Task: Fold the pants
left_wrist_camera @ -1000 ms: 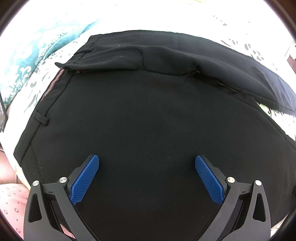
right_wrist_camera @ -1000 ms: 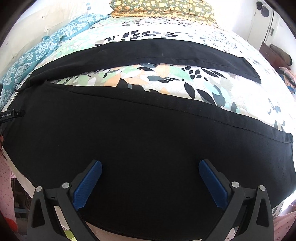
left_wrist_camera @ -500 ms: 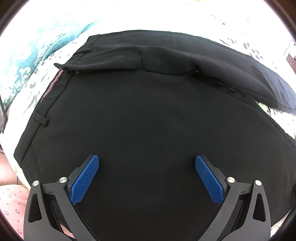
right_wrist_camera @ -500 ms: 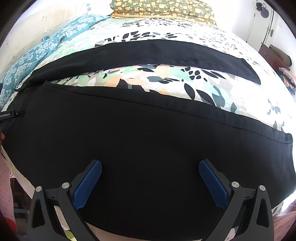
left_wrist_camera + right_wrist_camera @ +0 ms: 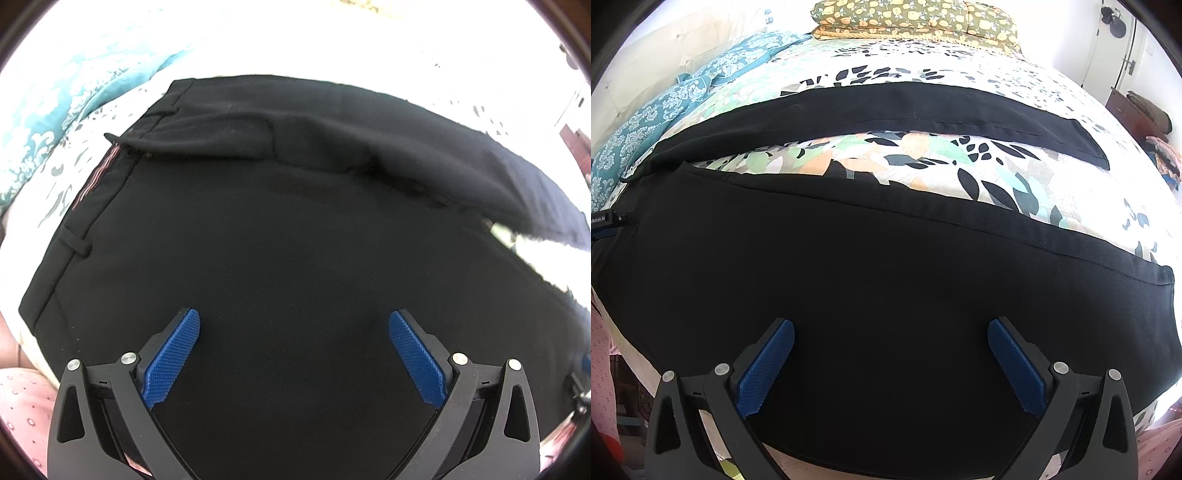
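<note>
- The black pants (image 5: 295,229) lie spread flat on a bed with a leaf-print bedspread (image 5: 923,162).
- The left gripper (image 5: 294,325) hangs over the upper part of the pants with its blue-padded fingers (image 5: 173,358) wide apart and nothing between them; the waistband (image 5: 74,229), with its belt loops, lies ahead and to the left.
- The right gripper (image 5: 891,334) hangs over the near leg (image 5: 886,266), fingers likewise spread and gripping nothing; the leg's near edge lies under the gripper.
- The far leg (image 5: 886,107) lies ahead, parted from the near one by a strip of bedspread.
- A teal patterned pillow (image 5: 665,107) sits at the far left, an olive floral pillow (image 5: 916,18) at the head.
</note>
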### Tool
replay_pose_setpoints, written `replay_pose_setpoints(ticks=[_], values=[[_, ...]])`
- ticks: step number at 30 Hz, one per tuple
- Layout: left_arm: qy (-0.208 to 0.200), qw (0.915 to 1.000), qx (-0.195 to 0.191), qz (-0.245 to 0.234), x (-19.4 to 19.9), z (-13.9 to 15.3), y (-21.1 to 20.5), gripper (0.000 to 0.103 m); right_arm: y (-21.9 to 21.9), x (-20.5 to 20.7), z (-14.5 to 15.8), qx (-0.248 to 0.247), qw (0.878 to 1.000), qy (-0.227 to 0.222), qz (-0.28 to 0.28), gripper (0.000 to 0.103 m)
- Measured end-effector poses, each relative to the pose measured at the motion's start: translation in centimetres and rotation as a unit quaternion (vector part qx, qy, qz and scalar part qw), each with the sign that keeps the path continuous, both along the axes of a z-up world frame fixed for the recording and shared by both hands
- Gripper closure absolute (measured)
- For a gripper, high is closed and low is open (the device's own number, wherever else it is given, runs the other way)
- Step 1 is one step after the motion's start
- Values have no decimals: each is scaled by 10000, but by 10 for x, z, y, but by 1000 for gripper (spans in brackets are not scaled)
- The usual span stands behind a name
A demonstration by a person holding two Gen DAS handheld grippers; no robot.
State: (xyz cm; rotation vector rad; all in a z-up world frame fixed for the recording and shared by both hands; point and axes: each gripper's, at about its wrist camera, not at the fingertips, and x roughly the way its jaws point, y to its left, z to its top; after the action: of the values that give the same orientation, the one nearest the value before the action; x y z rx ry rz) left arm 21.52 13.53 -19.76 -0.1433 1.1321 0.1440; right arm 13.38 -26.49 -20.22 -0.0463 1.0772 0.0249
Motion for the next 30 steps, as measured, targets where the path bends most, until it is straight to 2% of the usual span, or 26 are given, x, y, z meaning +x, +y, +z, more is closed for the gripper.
replay_pose_setpoints(ticks=[7, 12, 15, 18, 21, 22, 23, 24, 26, 30], values=[[-281, 9994, 202, -7, 0, 11, -3, 1, -2, 1, 4, 109, 9998, 5, 160, 0], [-537, 9984, 189, -57, 12, 26, 0, 1, -18, 4, 24, 901, 9958, -161, -39, 0], [-603, 9979, 233, 90, 29, 30, 9, 1, -28, 6, 35, 908, 9949, -363, -237, 0], [-539, 9980, 181, 291, 48, 20, 21, 1, -39, 11, 37, 1098, 9925, -343, -424, 0], [-338, 9978, 289, 498, 53, -5, 33, 1, -55, 19, 41, 1425, 9874, -370, -573, 0], [-227, 9979, 320, 510, 52, -18, 35, 0, -61, 24, 45, 1480, 9863, -427, -590, 0], [-329, 9979, 333, 457, 49, -23, 35, 0, -67, 30, 49, 1502, 9857, -485, -588, 0], [-486, 9969, 402, 476, 44, -23, 32, 0, -75, 37, 53, 1516, 9853, -535, -585, 0], [-458, 9963, 581, 439, 45, -24, 27, 0, -94, 59, 60, 1574, 9837, -547, -679, 0], [-564, 9960, 537, 445, 44, -26, 29, 0, -154, 116, 53, 1967, 9732, -44, -1193, 0]])
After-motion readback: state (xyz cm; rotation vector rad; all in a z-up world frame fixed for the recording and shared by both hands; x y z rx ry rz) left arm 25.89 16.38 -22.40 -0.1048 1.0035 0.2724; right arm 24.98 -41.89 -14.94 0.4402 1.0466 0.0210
